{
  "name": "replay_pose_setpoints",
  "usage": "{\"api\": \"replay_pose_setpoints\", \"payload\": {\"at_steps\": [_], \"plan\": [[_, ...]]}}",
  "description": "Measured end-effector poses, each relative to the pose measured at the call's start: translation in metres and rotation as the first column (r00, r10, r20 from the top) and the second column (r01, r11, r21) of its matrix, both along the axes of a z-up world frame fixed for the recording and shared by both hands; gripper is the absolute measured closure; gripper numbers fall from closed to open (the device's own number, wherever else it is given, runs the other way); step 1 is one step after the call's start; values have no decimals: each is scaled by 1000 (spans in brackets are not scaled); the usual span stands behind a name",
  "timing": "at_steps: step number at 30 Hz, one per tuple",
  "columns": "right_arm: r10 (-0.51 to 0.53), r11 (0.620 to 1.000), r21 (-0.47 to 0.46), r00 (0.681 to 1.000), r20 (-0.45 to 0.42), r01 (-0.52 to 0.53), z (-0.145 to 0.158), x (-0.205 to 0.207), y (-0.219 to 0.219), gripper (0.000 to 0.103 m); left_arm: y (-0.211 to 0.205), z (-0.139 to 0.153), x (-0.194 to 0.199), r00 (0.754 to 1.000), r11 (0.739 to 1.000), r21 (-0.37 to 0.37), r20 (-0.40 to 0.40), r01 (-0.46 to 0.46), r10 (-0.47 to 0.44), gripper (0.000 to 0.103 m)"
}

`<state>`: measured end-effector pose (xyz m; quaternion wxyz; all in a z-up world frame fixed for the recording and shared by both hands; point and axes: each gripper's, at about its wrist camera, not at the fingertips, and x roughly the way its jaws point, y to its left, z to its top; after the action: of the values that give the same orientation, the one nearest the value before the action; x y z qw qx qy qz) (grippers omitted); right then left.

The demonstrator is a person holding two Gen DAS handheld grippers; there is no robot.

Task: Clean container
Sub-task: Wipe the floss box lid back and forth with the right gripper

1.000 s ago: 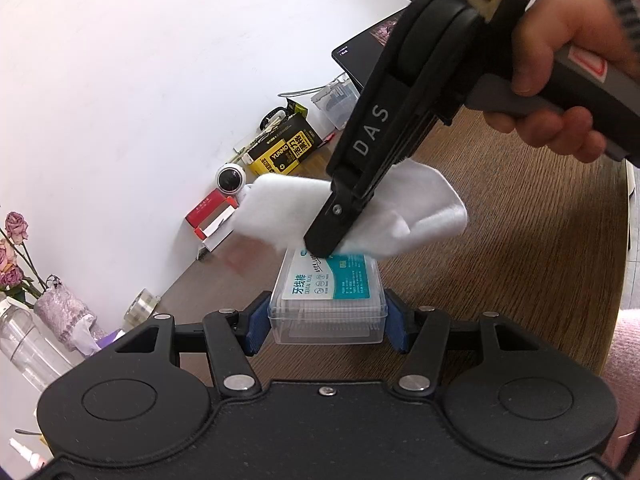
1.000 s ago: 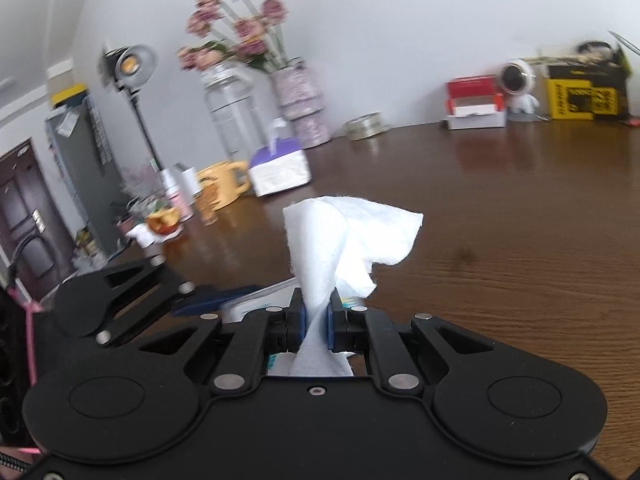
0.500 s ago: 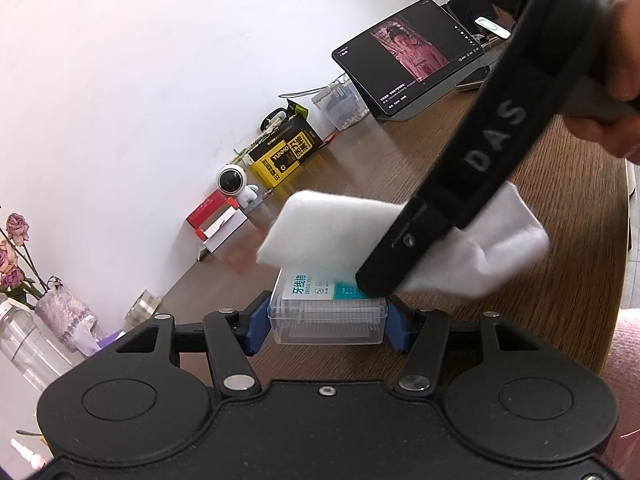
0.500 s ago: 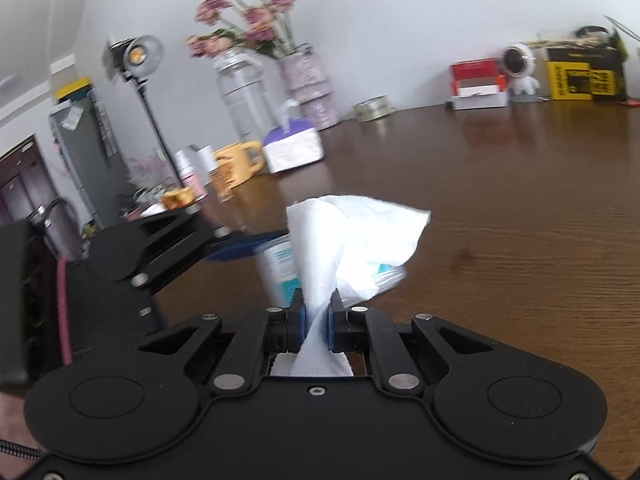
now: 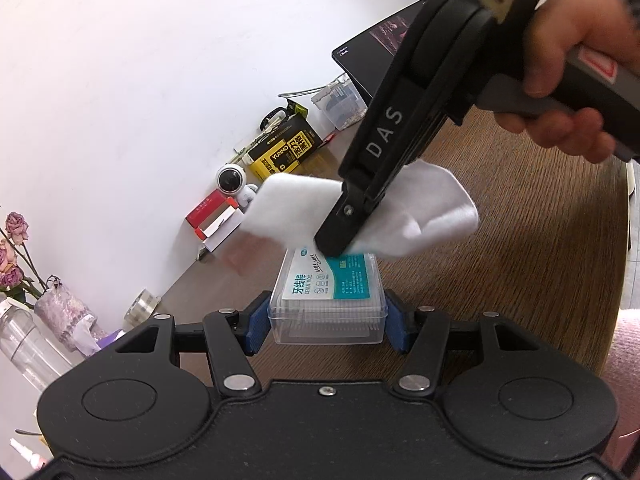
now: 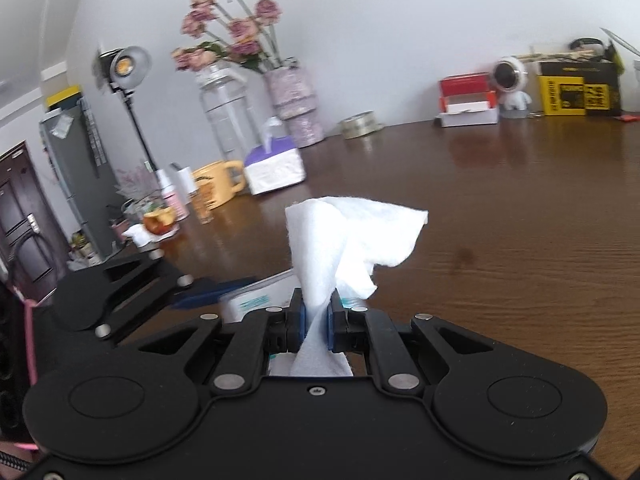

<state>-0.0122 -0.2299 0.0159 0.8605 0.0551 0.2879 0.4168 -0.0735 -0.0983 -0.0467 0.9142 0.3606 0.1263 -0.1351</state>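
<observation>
A clear plastic container with a teal and white floss-pick label is held above the brown table, my left gripper shut on its two sides with blue pads. A white wipe is pinched in my right gripper, which a hand holds from the upper right; its tip presses the wipe on the far end of the container's lid. In the right wrist view, my right gripper is shut on the white wipe, and the container shows partly under it.
Along the wall stand a yellow-black box, a small white camera, a red and white box, a tape roll, a tissue box, a yellow mug and flowers in a vase. A tablet leans at the far right.
The right gripper with the wipe swung off to the right of the lid half a second ago, then came back onto the lid's far end. The container stayed held.
</observation>
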Motion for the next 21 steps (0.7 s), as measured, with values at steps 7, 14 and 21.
{"api": "replay_pose_setpoints", "payload": {"at_steps": [7, 14, 21], "plan": [[-47, 999, -11, 999, -8, 47, -2, 11, -7, 93, 0, 0, -2, 1000, 1000, 0, 0, 0, 0, 46], [54, 998, 15, 999, 3, -54, 4, -10, 8, 93, 3, 2, 9, 1000, 1000, 0, 1, 0, 0, 46], [73, 997, 18, 997, 23, -73, 10, -7, 16, 93, 5, 2, 10, 1000, 1000, -1, -1, 0, 0, 46]]}}
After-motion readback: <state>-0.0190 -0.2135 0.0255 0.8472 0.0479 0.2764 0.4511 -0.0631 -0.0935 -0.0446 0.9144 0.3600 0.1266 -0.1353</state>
